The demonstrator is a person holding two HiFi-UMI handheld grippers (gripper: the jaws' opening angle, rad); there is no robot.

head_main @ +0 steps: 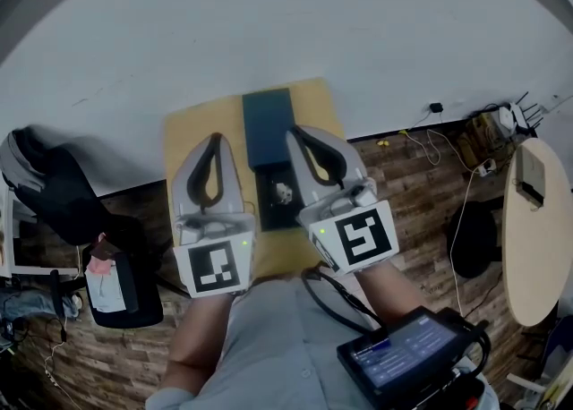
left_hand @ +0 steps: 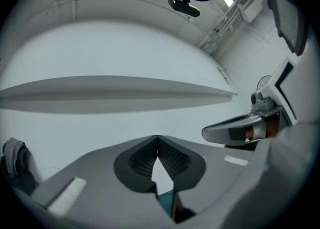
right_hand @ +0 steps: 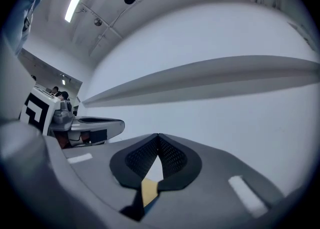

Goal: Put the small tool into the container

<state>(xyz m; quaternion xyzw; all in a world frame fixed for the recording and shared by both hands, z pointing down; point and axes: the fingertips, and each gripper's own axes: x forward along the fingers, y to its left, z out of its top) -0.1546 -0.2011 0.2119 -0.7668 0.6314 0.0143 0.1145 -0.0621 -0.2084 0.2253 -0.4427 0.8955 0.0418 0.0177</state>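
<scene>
— Where's our small tool [head_main: 283, 192]?
— Tiny, whitish, lying inside the black container [head_main: 271, 217] on the desk [head_main: 190, 135].
— Our jaws?
— Left gripper [head_main: 215, 140] and right gripper [head_main: 294, 135], flanking the container: both closed, empty.

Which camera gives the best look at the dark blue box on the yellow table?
The head view: it looks straight down on the dark blue box. Both gripper views face a white wall; only coloured slivers, possibly table and box, peek beneath their jaws.
</scene>
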